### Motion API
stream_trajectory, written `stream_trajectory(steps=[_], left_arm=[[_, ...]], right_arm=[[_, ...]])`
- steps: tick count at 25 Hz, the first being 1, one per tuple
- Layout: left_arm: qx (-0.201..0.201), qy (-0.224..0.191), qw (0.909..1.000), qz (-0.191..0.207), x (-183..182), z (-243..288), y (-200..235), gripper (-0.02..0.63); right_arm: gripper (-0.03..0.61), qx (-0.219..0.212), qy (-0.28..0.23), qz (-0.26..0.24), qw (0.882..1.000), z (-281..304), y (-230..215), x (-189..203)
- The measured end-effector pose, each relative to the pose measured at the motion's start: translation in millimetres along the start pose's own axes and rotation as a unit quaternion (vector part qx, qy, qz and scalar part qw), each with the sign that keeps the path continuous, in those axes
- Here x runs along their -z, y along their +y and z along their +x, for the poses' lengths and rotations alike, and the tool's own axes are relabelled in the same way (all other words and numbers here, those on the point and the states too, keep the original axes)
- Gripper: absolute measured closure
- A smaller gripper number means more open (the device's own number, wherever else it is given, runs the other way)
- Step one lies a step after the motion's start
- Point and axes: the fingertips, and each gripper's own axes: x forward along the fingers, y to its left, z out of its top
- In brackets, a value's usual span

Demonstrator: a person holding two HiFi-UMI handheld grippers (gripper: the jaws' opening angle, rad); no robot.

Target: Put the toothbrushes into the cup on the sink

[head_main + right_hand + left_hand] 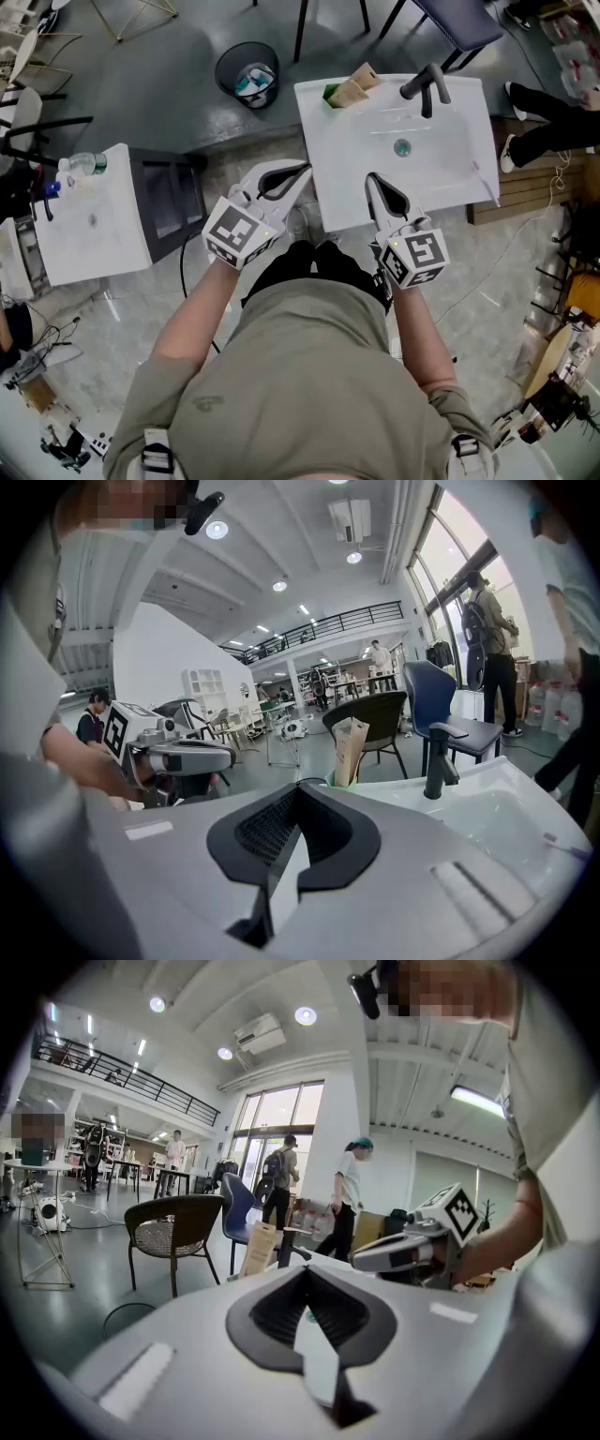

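Left gripper (295, 174) was just off the sink's (323, 169) front-left edge and right gripper (373, 184) over its front rim. Both had jaws closed together, nothing held. Basin lay open ahead. Toothbrush (485, 178) lay along the right rim. Cup (332, 93) stood at the far-left corner.

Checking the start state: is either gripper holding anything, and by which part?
Nothing is held. The left gripper and right gripper both have empty jaws; a toothbrush lies on the sink.
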Motion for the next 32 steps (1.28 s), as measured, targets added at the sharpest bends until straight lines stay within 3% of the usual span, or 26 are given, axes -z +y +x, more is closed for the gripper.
stream_trajectory(steps=[32], left_arm=[[0.005, 0.007, 1.0000, 0.000, 4.8, 1.0, 1.4, 0.607]], right_arm=[[0.568, -0.012, 0.017, -0.002, 1.000, 6.3, 7.3, 3.2]])
